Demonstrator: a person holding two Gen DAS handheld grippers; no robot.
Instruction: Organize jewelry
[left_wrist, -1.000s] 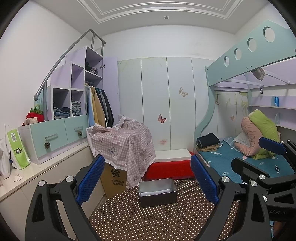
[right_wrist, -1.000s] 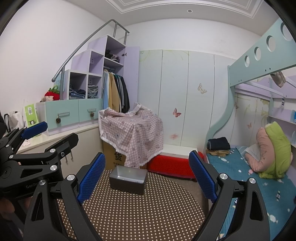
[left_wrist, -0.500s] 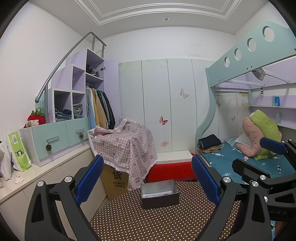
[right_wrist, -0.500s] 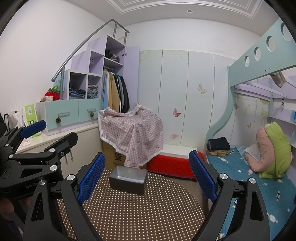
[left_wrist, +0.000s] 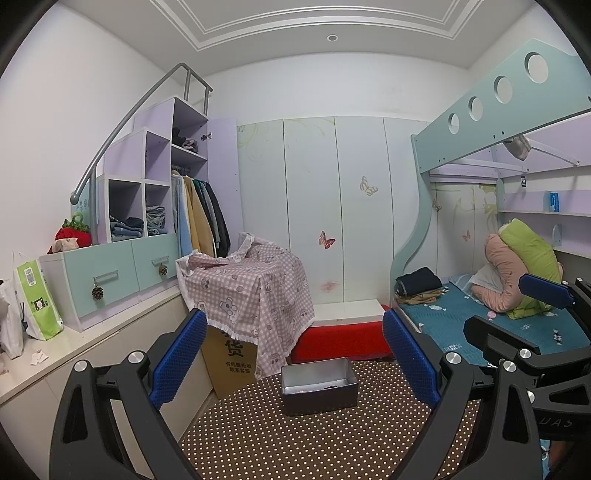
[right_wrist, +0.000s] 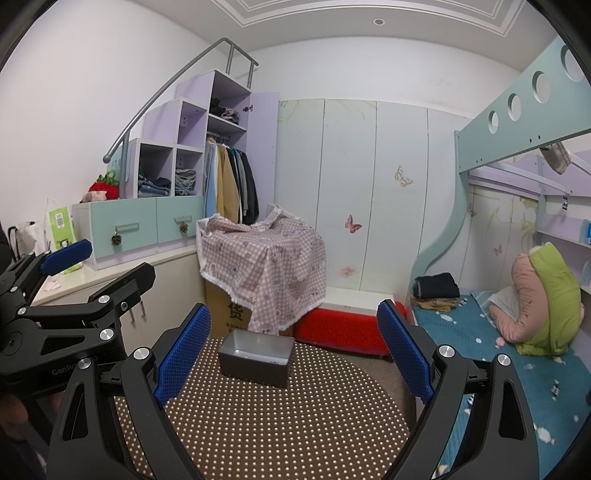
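A grey metal box (left_wrist: 319, 386) stands near the far edge of a round brown table with white dots (left_wrist: 314, 443). Small pieces of jewelry (left_wrist: 325, 387) lie on its floor in the left wrist view; from the right wrist view the box (right_wrist: 256, 357) shows only its outer walls. My left gripper (left_wrist: 295, 365) is open, held above the table short of the box, with nothing between its blue pads. My right gripper (right_wrist: 293, 358) is open too and holds nothing. Each gripper shows at the edge of the other's view.
Beyond the table stand a cardboard box under a pink checked cloth (left_wrist: 255, 291), a red step (left_wrist: 340, 341) and a wardrobe wall. A white counter (left_wrist: 74, 358) with a green bag (left_wrist: 37, 299) runs along the left. A bunk bed (left_wrist: 517, 321) is on the right.
The left gripper's view has tilted up a little, so the box and table sit lower in it. The right gripper has barely moved. Both stay open.
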